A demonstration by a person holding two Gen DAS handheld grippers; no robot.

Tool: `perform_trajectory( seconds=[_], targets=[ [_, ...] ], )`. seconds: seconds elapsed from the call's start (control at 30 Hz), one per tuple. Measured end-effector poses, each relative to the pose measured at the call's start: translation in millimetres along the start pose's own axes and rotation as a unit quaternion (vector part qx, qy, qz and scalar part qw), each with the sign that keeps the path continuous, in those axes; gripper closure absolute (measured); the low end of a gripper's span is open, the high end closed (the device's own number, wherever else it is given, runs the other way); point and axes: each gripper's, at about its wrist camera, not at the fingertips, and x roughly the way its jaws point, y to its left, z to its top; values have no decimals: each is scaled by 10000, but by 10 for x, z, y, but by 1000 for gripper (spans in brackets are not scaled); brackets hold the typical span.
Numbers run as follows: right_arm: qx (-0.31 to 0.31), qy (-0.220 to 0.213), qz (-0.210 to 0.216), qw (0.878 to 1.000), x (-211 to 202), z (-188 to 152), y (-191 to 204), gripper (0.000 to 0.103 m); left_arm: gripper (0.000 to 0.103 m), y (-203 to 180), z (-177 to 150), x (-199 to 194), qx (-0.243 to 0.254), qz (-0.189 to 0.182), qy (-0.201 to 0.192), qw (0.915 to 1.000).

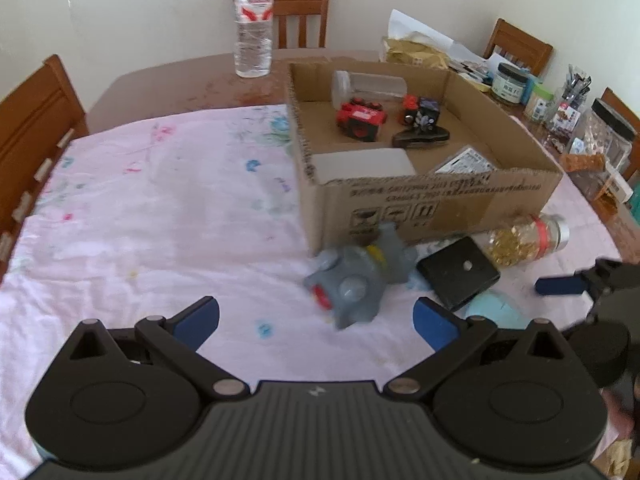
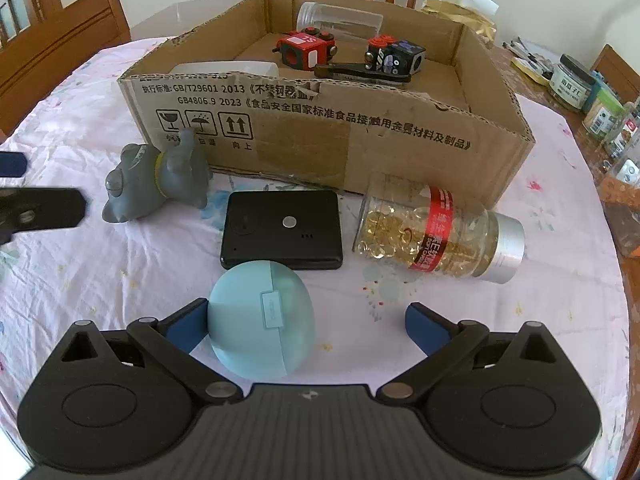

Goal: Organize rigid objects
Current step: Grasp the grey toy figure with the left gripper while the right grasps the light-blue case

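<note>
The pale blue egg-shaped case point(image 2: 261, 318) is seen lying on the desk's pink cloth point(image 2: 100, 264), just in front of the black flat device point(image 2: 282, 230) and the cardboard box point(image 2: 340, 140). It sits between the spread jaws of the right gripper point(image 2: 307, 326), hard by the left-hand pad, its long axis running toward the box. The left gripper point(image 1: 316, 322) is held apart too, empty, aimed at the grey toy point(image 1: 356, 276). The right hand is judged nearer the case.
</note>
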Motion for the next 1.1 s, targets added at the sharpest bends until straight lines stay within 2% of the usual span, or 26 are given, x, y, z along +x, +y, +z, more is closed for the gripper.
perform_trajectory(
  seconds=[0.2, 0.33, 0.47, 0.63, 0.8, 0.87, 1.0, 1.1],
  targets=[
    [-15, -113, 0, 9999, 8, -25, 4, 0, 1, -134, 165, 310, -213, -7, -30, 9998],
    [-17, -159, -5, 9999, 8, -41, 21, 0, 1, -188, 194, 513, -427, 35, 89, 9990],
    [-24, -191, -6, 9998, -7, -68, 27, 0, 1, -160, 157, 528, -467, 160, 138, 9987],
    [-64, -218, 16, 9997, -14, -79, 26, 0, 0, -41, 37, 431, -586, -49, 208, 9981],
    [-105, -294, 35, 9995, -24, -103, 35, 0, 1, -114, -10, 399, -451, 73, 154, 9988],
    [-117, -347, 41, 9993, -31, -119, 37, 0, 6, -154, 20, 438, -414, 112, 166, 9989],
    [-150, -389, 64, 9991, -37, -144, 34, 0, 29, -189, 77, 522, -469, -95, 271, 9985],
    [-249, -239, 145, 9993, -41, -117, 54, 0, 29, -214, 73, 533, -402, -89, 262, 9988]
  ],
)
